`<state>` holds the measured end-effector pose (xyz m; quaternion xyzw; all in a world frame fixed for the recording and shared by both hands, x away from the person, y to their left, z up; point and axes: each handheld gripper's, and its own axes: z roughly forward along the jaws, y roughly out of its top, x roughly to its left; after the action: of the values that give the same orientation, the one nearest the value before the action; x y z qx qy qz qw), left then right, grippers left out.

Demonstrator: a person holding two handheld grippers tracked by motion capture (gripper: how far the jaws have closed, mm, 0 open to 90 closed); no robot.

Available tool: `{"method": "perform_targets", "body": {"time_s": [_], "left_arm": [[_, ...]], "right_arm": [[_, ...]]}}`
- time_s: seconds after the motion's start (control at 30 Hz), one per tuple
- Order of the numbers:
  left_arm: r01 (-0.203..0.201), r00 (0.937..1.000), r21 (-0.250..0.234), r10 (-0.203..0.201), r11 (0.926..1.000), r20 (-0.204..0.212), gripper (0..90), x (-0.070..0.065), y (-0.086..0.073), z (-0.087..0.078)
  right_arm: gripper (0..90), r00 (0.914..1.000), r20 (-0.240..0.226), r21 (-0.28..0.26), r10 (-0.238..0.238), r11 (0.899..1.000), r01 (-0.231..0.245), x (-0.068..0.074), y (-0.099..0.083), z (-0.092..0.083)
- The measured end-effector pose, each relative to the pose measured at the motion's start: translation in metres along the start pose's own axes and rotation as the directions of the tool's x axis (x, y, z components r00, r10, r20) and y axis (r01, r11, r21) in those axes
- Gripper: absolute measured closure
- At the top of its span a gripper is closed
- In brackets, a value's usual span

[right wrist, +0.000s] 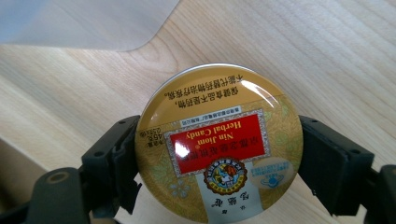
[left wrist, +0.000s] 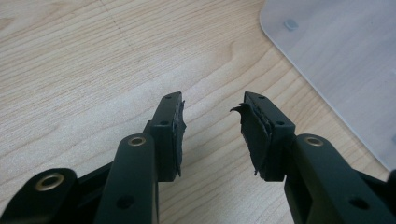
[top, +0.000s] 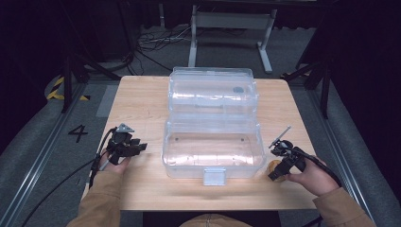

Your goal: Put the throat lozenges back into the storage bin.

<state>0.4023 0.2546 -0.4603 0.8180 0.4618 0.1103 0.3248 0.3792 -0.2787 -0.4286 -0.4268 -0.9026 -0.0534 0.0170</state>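
Looking down from the high view, the right gripper [top: 278, 174] sits at the near right corner of the tabletop [top: 142, 101], with its jaws around a small round candy tin [top: 274, 167]. The tin lies just beside the near right corner of the clear plastic box [top: 213, 149]; at this size it appears only as a tan disc, partly covered by the gripper. The box stands open at the middle of the tabletop, its lid [top: 213, 90] laid back toward the far edge and its grey latch [top: 214, 176] facing the person. The left gripper [top: 138, 147] rests at the near left, jaws pointing toward the box, apart and holding nothing. Beyond the tabletop lie a grey floor, loose cables, a white frame and a painted numeral 4; the surroundings are dark.

In the left gripper view, the two black jaws stand wide over bare light wood grain. The pad lining on the right-hand jaw is torn and frayed. A rounded corner of the box [left wrist: 345, 60] enters at upper right, cut off by the frame edge.

In the right gripper view, the candy tin [right wrist: 219, 144] lies flat, lid up, between the jaws, whose pads bear on its opposite sides. Being round, it has no long axis; its red label reads upside down here, so the top of the print faces the gripper. The lower rim is cut off. A corner of the box [right wrist: 88, 23] shows at upper left.
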Motion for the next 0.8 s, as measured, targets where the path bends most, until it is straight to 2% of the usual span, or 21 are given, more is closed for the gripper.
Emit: {"method": "perform_targets", "body": {"time_s": [0.03, 0.23, 0.8], "left_arm": [[0.01, 0.9999, 0.001, -0.01, 1.0, 0.003, 59.2, -0.001, 0.0, 0.0], [0.003, 1.0, 0.002, -0.003, 1.0, 0.001, 59.2, 0.0, 0.0, 0.0], [0.016, 0.9999, 0.004, -0.016, 0.9999, 0.001, 59.5, 0.0, 0.0, 0.0]], "right_arm": [[20.2, 1.0, 0.001, -0.005, -0.002, 1.0, 0.002, -0.001, 0.0, -0.002], [20.2, 0.9998, 0.017, -0.027, -0.006, 1.0, 0.007, -0.001, 0.0, -0.016], [20.2, 0.9974, 0.065, -0.085, -0.028, 0.996, 0.034, 0.005, 0.007, -0.06]]}}
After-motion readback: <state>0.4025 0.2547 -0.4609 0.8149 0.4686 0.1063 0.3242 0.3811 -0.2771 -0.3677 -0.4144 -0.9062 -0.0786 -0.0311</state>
